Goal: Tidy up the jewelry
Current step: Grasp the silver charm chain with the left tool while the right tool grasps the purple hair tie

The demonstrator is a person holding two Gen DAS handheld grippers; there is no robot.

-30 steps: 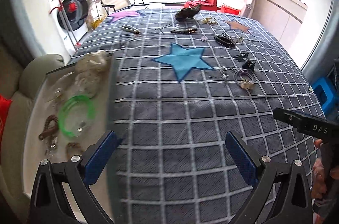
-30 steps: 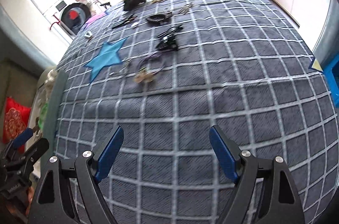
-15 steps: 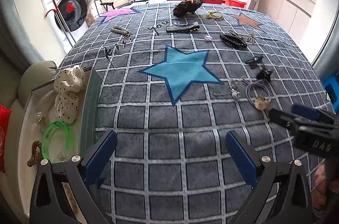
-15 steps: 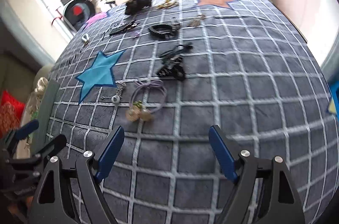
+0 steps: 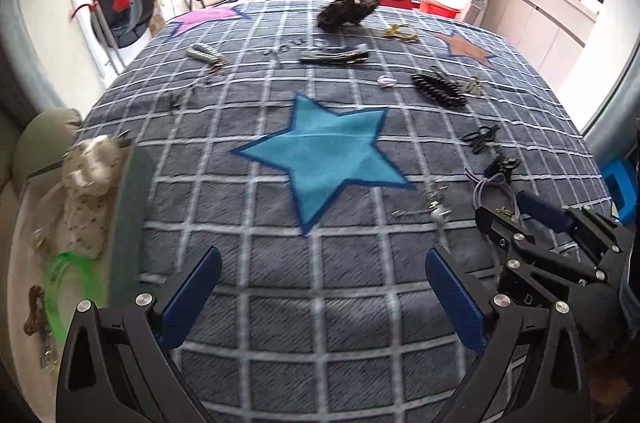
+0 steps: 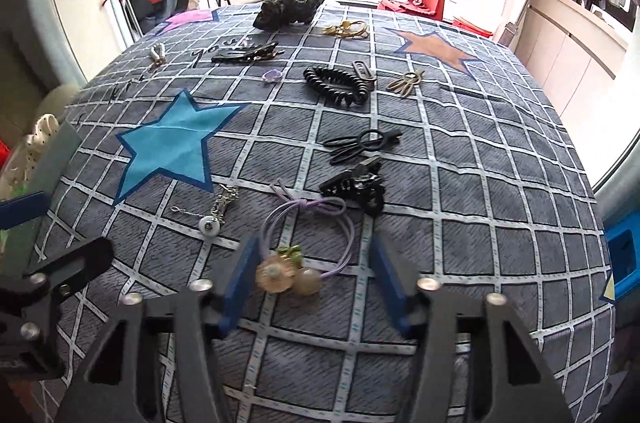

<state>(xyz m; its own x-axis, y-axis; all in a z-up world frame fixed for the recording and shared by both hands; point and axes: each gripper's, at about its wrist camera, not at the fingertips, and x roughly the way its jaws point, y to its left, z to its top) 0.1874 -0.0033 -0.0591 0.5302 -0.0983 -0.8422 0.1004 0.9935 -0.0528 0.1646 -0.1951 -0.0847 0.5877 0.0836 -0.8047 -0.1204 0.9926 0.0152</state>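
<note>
Lilac hair tie [image 6: 308,223] between right gripper [image 6: 316,287] fingers

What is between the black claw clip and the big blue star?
A purple hair tie and a silver chain lie between the black claw clip and blue star, in the right wrist view.

In the left wrist view, the right gripper [image 5: 520,211] hides most of the purple hair tie [image 5: 490,185], and the tray [image 5: 128,207] at the left edge is blurred and partly cut off. Small pieces near the far edge of the checked cloth [image 5: 320,303] are too small to identify.
</note>
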